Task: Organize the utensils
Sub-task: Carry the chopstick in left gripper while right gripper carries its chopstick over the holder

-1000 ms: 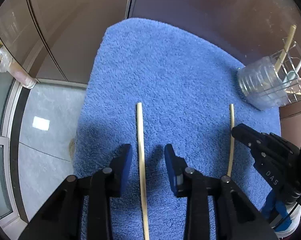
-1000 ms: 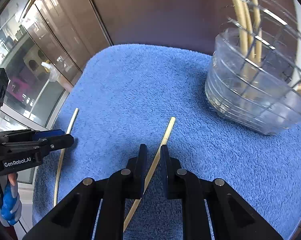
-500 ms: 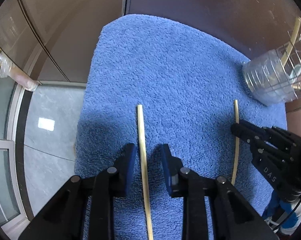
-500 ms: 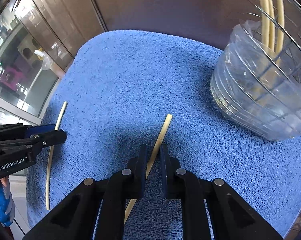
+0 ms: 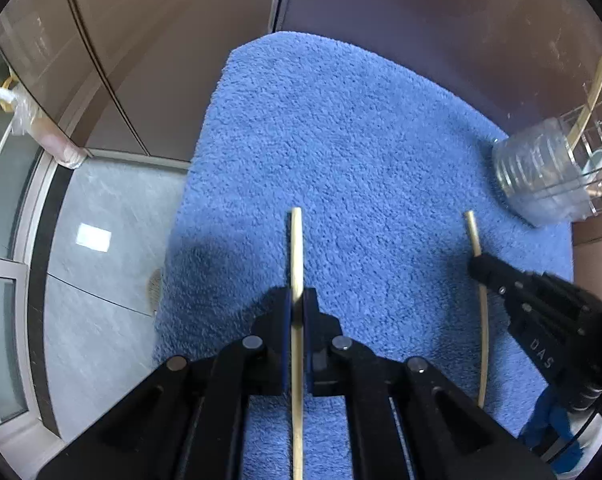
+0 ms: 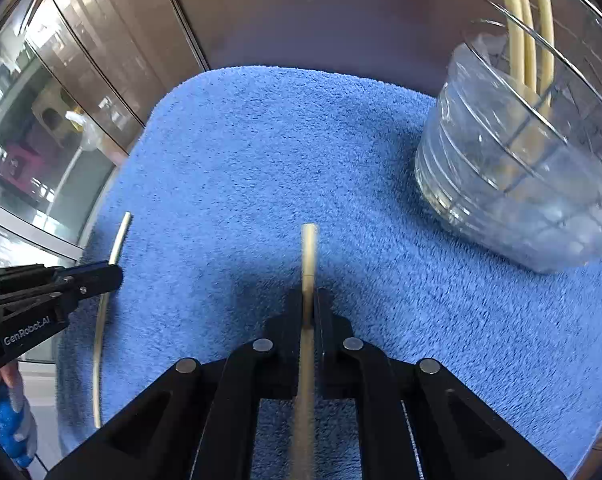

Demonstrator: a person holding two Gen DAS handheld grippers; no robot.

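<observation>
Two pale wooden chopsticks are over a blue towel [image 5: 341,140]. My left gripper [image 5: 297,300] is shut on one chopstick [image 5: 296,248], which points forward between its fingers. My right gripper [image 6: 309,300] is shut on the other chopstick [image 6: 309,252]. In the left wrist view the right gripper [image 5: 477,266] and its chopstick [image 5: 475,232] show at the right. In the right wrist view the left gripper [image 6: 113,276] and its chopstick [image 6: 119,240] show at the left. A clear wire-framed utensil holder [image 6: 513,168] with several utensils stands at the towel's far right.
The towel [image 6: 281,152] lies on a brown table top [image 5: 421,20]. Its left edge overhangs a grey floor [image 5: 101,240]. Brown cabinet panels [image 6: 113,40] stand behind. The holder also shows in the left wrist view [image 5: 541,176].
My left gripper has closed from open onto its chopstick. My right gripper's chopstick has turned from a slant to point straight ahead. Both views have pulled back from the towel.
</observation>
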